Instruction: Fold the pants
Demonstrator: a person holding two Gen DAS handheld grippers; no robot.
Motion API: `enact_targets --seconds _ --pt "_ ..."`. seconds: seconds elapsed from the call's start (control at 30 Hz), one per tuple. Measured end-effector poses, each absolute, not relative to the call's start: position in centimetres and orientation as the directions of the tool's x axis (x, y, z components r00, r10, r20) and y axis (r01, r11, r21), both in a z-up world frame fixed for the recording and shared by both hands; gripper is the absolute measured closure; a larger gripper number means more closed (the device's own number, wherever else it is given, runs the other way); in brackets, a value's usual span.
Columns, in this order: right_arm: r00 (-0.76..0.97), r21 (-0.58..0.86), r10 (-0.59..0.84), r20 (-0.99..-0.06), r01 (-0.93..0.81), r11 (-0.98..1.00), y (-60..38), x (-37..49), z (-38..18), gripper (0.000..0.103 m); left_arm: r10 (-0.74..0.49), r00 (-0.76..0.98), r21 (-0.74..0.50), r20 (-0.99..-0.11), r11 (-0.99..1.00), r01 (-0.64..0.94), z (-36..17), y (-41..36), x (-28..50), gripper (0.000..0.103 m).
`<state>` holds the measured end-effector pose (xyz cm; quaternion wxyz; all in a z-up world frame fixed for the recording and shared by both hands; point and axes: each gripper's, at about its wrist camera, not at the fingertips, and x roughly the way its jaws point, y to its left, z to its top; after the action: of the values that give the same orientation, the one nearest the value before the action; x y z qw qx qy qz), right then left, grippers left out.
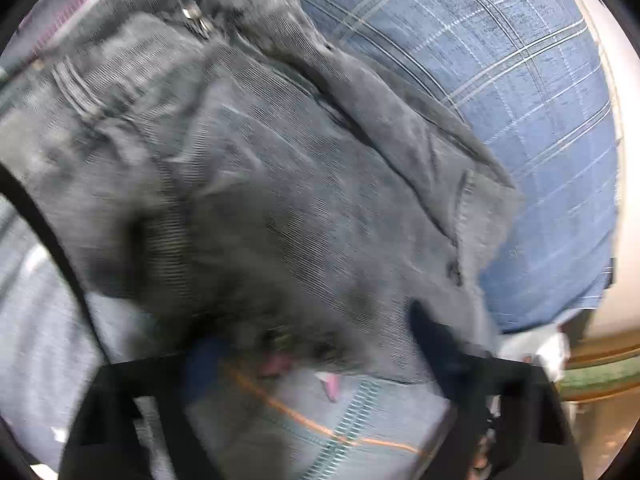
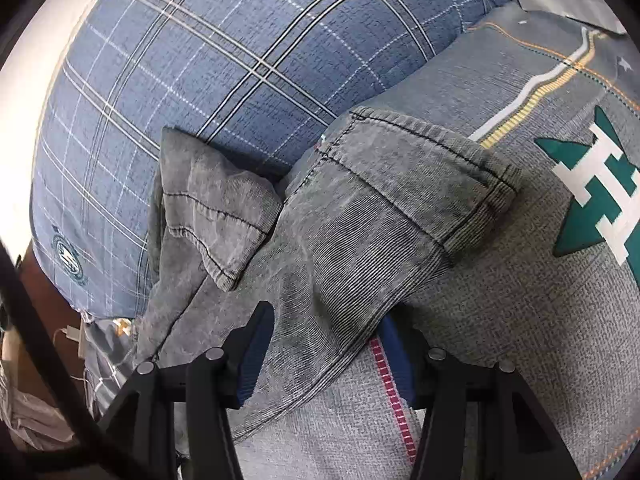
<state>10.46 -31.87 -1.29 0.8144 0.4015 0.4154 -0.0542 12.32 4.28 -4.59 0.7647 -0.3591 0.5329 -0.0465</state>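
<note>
left view: pants [image 1: 256, 184] waistband | right view: cuffs [image 2: 420, 168]

Pants [image 2: 340, 240] matt ribbed grey denim (faded); plaid pillow [image 2: 200, 80] woven cloth

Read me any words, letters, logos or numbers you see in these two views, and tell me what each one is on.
"H": large white letter on a green shape, printed on the grey bedspread.
Round crest on the blue plaid pillow: too small to read.
Grey pants: no text visible.
Left wrist view: blurred, nothing readable.
</note>
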Motion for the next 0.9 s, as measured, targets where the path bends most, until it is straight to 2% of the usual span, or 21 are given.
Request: enact_targets --seconds 0.03,0.13,0.17,0.2,0.3,0.4,0.63,0.9 --pt "0.652 0.612 0.242 -0.718 0.427 0.666 -32.1 10.4 -1.3 0.047 -0.425 0.421 -0.569 -0.802 0.759 -0.317 -4.8 4.3 12.4 0.059" --pt "0.655 0.592 0.211 -0.726 0.438 0.676 -32.2 10.5 -1.1 0.052 -0.42 0.421 -0.568 -0.804 0.752 -0.334 -5.2 5.1 12.2 0.073" --pt "0.647 0.572 0.194 -0.737 0.444 0.69 -32.2 10.7 -1.1 0.063 -0.412 0.417 -0.56 -0.81 0.755 -0.342 -5.2 5.4 12.2 0.082" --pt "0.63 0.53 0.161 -0.76 0.456 0.715 -32.0 10.9 -1.0 0.083 -0.421 0.415 -0.567 -0.807 0.748 -0.344 -5.3 5.6 12.3 0.084" --pt "0.62 0.509 0.142 -0.772 0.47 0.721 -32.3 10.7 -1.2 0.097 -0.413 0.413 -0.557 -0.811 0.761 -0.333 -5.3 5.6 12.1 0.087" --pt "0.63 0.501 0.132 -0.765 0.455 0.736 -32.1 10.4 -0.4 0.098 -0.406 0.417 -0.549 -0.813 0.774 -0.316 -4.5 5.4 11.7 0.091" --pt "0.606 0.511 0.141 -0.783 0.497 0.701 -31.1 5.2 1.3 0.099 -0.427 0.423 -0.567 -0.8 0.768 -0.297 -2.1 6.8 9.5 0.092" --pt "0.601 0.475 0.092 -0.794 0.519 0.71 -27.5 -4.9 1.6 0.099 -0.402 0.388 -0.522 -0.829 0.805 -0.281 -4.1 9.0 3.3 0.093"
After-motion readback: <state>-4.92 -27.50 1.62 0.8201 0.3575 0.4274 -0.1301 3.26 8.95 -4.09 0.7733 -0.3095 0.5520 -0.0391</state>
